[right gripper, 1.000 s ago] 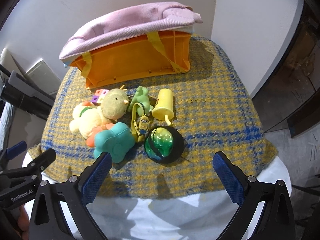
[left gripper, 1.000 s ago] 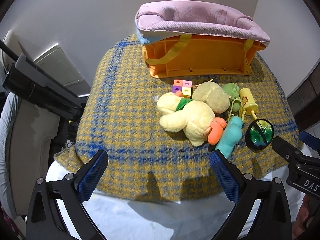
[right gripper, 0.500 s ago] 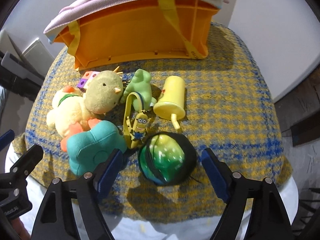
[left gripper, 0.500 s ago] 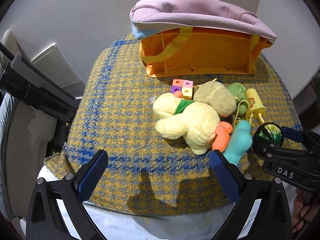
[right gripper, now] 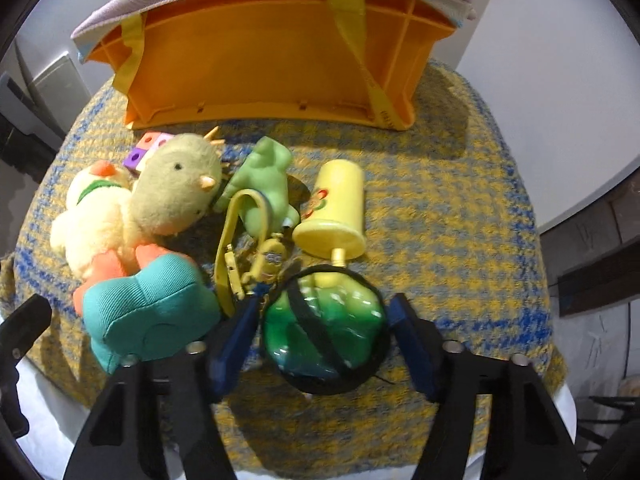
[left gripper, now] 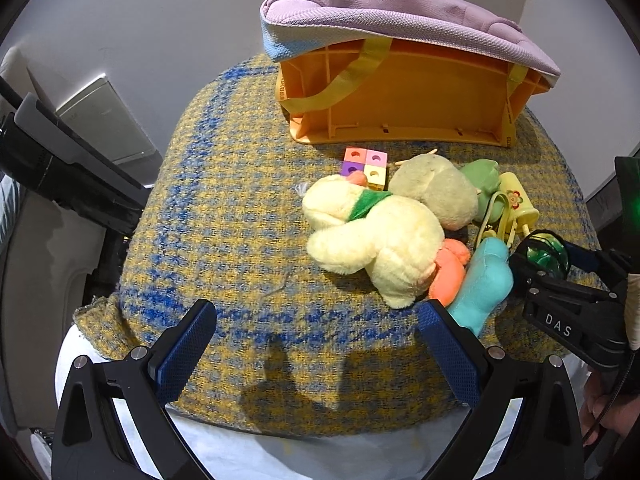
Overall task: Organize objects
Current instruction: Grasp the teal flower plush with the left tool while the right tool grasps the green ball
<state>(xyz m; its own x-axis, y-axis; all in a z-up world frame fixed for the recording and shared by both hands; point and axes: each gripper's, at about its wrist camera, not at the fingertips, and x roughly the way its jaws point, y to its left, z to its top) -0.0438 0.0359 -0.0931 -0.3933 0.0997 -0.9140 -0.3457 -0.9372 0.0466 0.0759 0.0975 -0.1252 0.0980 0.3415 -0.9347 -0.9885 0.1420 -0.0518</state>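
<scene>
- Pointing the right gripper [right gripper: 324, 312] steeply down at the checked cloth [left gripper: 224, 200], with the green ball in a black net [right gripper: 324, 332] sitting squarely between its blue pads.
- Having just been closing the jaws to a middling gap around that ball; each pad lying just beside the net, though whether they are pressing on it is too close to tell.
- Leaving the teal plush [right gripper: 148, 312] just outside the right gripper's left finger, touching or nearly touching it.
- Leaving the minion keychain [right gripper: 272, 258] and its yellow strap [right gripper: 228, 240] just ahead of the left pad, and the yellow cup [right gripper: 336, 216] lying on its side straight ahead, its stem reaching to the ball.
- Keeping the green figure [right gripper: 264, 184], the round chick plush [right gripper: 176, 192] and the yellow duck plush [left gripper: 376, 240] further ahead and to the left.
- Holding the left gripper [left gripper: 316, 312] wide open above bare cloth, gripping nothing.
- Leaving the duck plush ahead of the left gripper's right finger, with the coloured cubes [left gripper: 365, 162] beyond it.
- Leaving the orange crate [right gripper: 260, 60] on its side at the far end ahead of both tools, with the pink cushion [left gripper: 392, 16] resting on top.
</scene>
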